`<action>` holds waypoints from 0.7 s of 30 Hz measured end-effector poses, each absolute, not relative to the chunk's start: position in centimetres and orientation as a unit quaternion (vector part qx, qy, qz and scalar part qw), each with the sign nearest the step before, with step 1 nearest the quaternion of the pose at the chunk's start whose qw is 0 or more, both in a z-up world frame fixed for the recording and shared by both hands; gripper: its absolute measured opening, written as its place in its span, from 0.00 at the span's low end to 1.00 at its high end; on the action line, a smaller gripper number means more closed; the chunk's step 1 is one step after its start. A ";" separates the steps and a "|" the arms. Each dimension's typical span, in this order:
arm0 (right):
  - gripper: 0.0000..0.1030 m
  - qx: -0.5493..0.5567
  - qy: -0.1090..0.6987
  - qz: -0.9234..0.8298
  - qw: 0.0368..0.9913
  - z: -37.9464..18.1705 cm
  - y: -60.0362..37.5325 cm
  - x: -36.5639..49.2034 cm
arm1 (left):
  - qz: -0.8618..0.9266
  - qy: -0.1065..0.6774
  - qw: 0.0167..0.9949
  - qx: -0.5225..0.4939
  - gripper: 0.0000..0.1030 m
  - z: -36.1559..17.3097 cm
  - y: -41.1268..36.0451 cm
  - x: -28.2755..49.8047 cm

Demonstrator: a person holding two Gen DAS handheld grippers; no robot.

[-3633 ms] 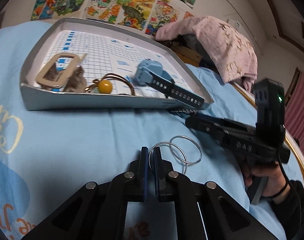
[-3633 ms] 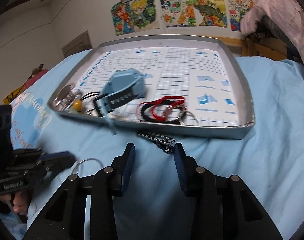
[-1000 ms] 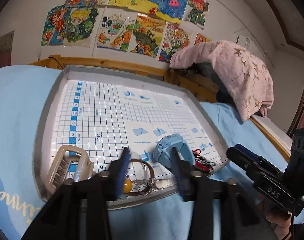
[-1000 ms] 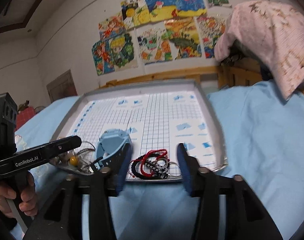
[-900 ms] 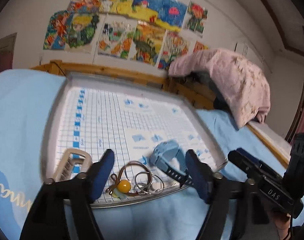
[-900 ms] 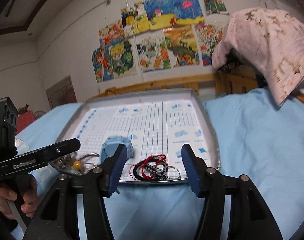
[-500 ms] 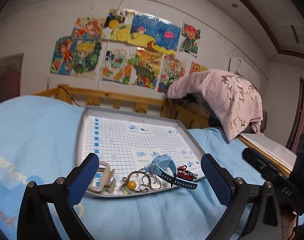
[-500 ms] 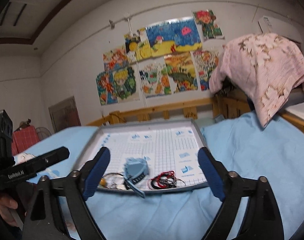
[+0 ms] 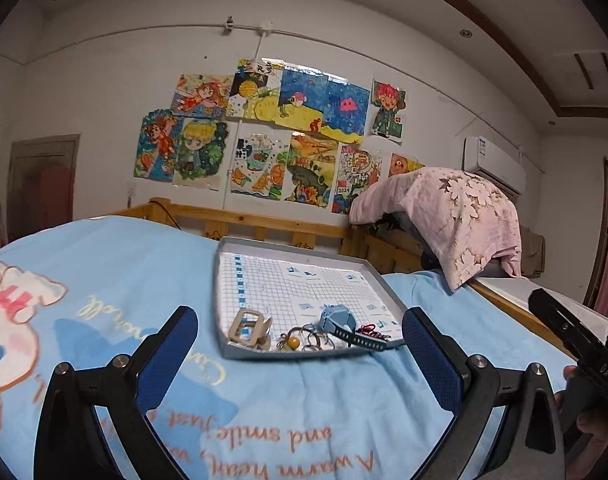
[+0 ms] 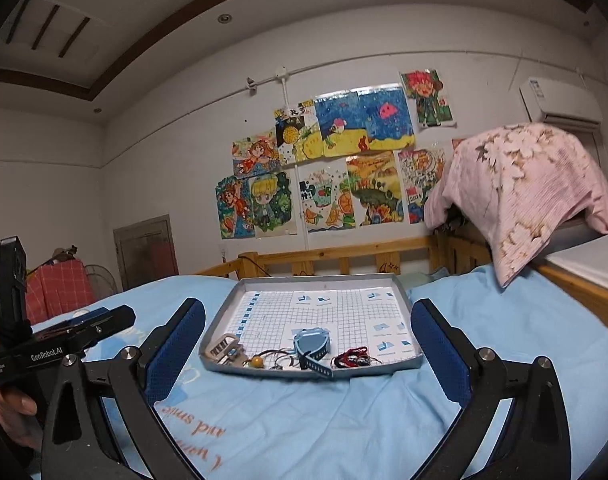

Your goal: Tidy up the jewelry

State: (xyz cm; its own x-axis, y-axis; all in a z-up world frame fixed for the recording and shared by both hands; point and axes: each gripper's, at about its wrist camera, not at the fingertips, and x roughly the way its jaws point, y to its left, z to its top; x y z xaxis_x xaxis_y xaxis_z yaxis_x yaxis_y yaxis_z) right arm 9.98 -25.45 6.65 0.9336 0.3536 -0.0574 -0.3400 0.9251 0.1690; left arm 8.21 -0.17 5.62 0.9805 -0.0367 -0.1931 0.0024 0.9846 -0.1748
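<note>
A grey tray [image 9: 224, 354] with grid paper lies on the blue bedspread; it also shows in the right wrist view [image 10: 408, 364]. Along its near edge lie a beige buckle [image 9: 248, 326], a yellow bead on a cord [image 9: 291, 343], thin rings [image 9: 318, 342], a blue watch [image 9: 338, 318] and red and black bracelets [image 9: 370, 332]. The watch [image 10: 312, 342] and bracelets [image 10: 354, 358] show in the right view too. My left gripper [image 9: 300, 344] is wide open and empty, held back from the tray. My right gripper [image 10: 308, 338] is wide open and empty too.
The blue bedspread [image 9: 124, 276] covers the bed. A wooden rail [image 9: 272, 226] runs behind the tray. A pink cloth [image 9: 456, 216] drapes over something at the right. Drawings [image 9: 272, 136] hang on the wall.
Both grippers have pulled back and up from the tray and opened wider. The rings that the left gripper held earlier now lie in the tray.
</note>
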 end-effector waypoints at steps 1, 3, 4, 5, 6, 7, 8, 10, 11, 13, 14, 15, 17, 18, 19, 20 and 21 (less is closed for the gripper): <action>0.98 0.075 0.041 0.172 0.981 6.7 -25.6 9.3 | -0.009 0.098 0.991 -0.087 1.00 5.6 -0.1 7.7; 0.98 0.078 0.036 0.167 0.982 6.8 -26.1 7.8 | -0.005 0.097 0.992 -0.085 1.00 5.5 -0.1 6.7; 0.98 0.080 0.037 0.165 0.982 6.9 -26.3 7.2 | -0.004 0.097 0.992 -0.084 1.00 5.5 0.0 6.3; 0.98 0.082 0.039 0.162 0.983 6.9 -26.5 6.7 | -0.003 0.097 0.992 -0.084 1.00 5.5 0.0 5.9; 0.98 0.082 0.040 0.159 0.983 6.9 -26.6 6.2 | -0.003 0.098 0.992 -0.084 1.00 5.4 0.1 5.6; 0.98 0.083 0.041 0.156 0.983 6.8 -26.7 5.7 | -0.002 0.098 0.992 -0.083 1.00 5.3 0.1 5.3; 0.98 0.082 0.043 0.153 0.984 6.8 -26.8 5.3 | -0.001 0.097 0.992 -0.082 1.00 5.3 0.1 5.0; 0.98 0.081 0.046 0.149 0.984 6.6 -26.8 4.5 | 0.002 0.096 0.992 -0.076 1.00 5.1 0.0 4.5; 0.98 0.080 0.048 0.148 0.985 6.5 -26.8 4.2 | 0.004 0.096 0.993 -0.073 1.00 4.9 -0.1 4.1; 0.98 0.077 0.052 0.148 0.985 6.1 -26.5 3.5 | 0.003 0.097 0.993 -0.069 1.00 4.6 -0.2 3.6; 0.98 0.076 0.054 0.148 0.985 6.0 -26.3 3.5 | 0.003 0.099 0.993 -0.068 1.00 4.5 -0.2 3.3; 0.98 0.074 0.055 0.147 0.985 5.9 -26.1 3.4 | 0.003 0.099 0.993 -0.068 1.00 4.3 -0.2 3.1; 0.98 0.069 0.056 0.145 0.985 5.6 -25.8 3.1 | 0.002 0.100 0.993 -0.067 1.00 3.9 -0.2 2.7; 0.98 0.067 0.055 0.143 0.986 5.5 -25.7 2.9 | 0.002 0.100 0.993 -0.066 1.00 3.7 -0.3 2.5; 0.98 0.065 0.056 0.143 0.986 5.3 -25.6 2.9 | 0.004 0.098 0.993 -0.065 1.00 3.5 -0.4 2.4; 0.98 0.063 0.056 0.141 0.986 5.2 -25.3 2.8 | 0.005 0.095 0.993 -0.063 1.00 3.4 -0.5 2.2; 0.98 0.060 0.057 0.139 0.987 5.0 -25.2 2.8 | 0.006 0.092 0.994 -0.060 1.00 3.2 -0.6 2.1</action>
State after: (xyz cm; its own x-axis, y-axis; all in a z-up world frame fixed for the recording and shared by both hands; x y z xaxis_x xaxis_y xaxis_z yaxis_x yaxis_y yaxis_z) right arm 2.75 -25.18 5.02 0.9551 0.2804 -0.0952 -0.2669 0.9544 0.1337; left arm 2.07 -0.61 3.18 0.9828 0.0005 -0.1846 -0.0228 0.9926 -0.1191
